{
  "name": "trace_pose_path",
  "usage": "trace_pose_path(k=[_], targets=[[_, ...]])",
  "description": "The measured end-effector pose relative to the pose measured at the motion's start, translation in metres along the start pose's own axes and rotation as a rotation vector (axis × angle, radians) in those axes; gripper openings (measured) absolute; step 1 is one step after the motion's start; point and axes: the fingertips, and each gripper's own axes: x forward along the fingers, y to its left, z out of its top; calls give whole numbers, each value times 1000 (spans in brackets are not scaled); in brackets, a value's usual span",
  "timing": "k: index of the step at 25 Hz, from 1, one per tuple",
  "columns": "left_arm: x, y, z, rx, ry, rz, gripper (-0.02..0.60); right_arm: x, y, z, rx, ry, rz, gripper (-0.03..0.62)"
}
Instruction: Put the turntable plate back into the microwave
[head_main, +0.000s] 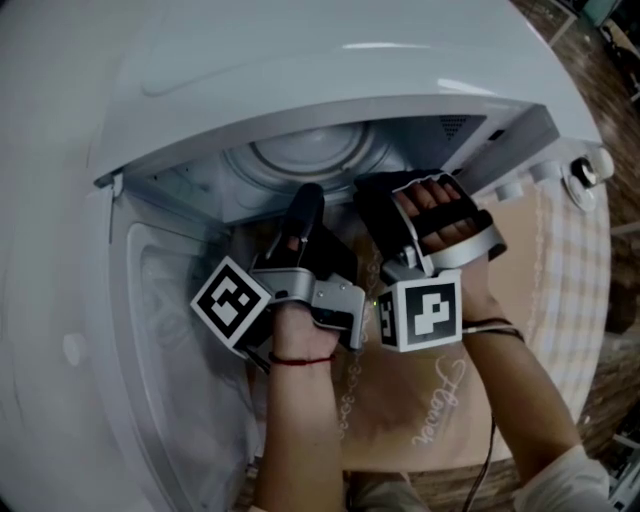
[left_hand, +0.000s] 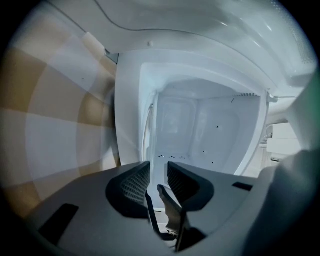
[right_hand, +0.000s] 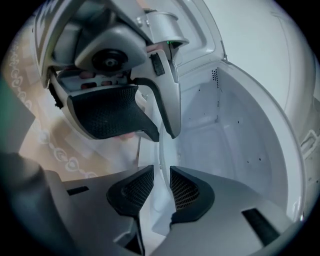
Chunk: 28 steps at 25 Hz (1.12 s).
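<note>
Two bare forearms come up from the bottom of the head view, a red thread (head_main: 300, 358) round the left wrist. Each hand clasps a tool with a black-and-white marker cube (head_main: 232, 303) on its back. The left gripper (left_hand: 159, 169) and right gripper (right_hand: 161, 174) point side by side into the mouth of the microwave (head_main: 300, 60). Both are released: their dark, mesh-textured pads (right_hand: 186, 192) stand apart, and a thin glassy rim runs through each gap, pressed by neither pad.

That rim belongs to the turntable plate (head_main: 305, 152), a clear glass disc with faint concentric rings. It sits inside the cavity (left_hand: 220, 135), its near edge between the jaw tips. It seems to lie flat on the cavity floor, though glare through the glass makes that hard to confirm.

The microwave is smooth, glossy white with a rounded casing. Its cavity walls are white too, dotted with small holes, and a perforated vent patch (head_main: 455, 125) sits in one upper corner. The door (head_main: 60, 400) hangs open at the left, its inner panel pale and translucent.

The two tool bodies crowd the opening; in the right gripper view the left gripper's silver-and-black housing fills the upper left. Under the microwave lies a beige cloth (head_main: 430, 410) printed with curling ornaments and chequered at its far side. A thin cable (head_main: 492, 440) trails beside the right forearm.
</note>
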Motion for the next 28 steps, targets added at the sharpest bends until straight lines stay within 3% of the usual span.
trace_pose_path(k=[10, 15, 16, 17, 28], targets=[[2, 9, -1, 10, 29, -44, 101, 12, -7, -21, -20, 52, -20, 103], [3, 9, -1, 51, 49, -101, 78, 16, -3, -19, -11, 65, -51, 101], [3, 5, -1, 64, 58, -122, 27, 16, -2, -16, -23, 62, -56, 100], [4, 1, -2, 78, 68, -143, 17, 16, 0, -14, -35, 63, -53, 101], [5, -26, -16, 142, 138, -209, 11, 6, -9, -13, -52, 100, -55, 101]])
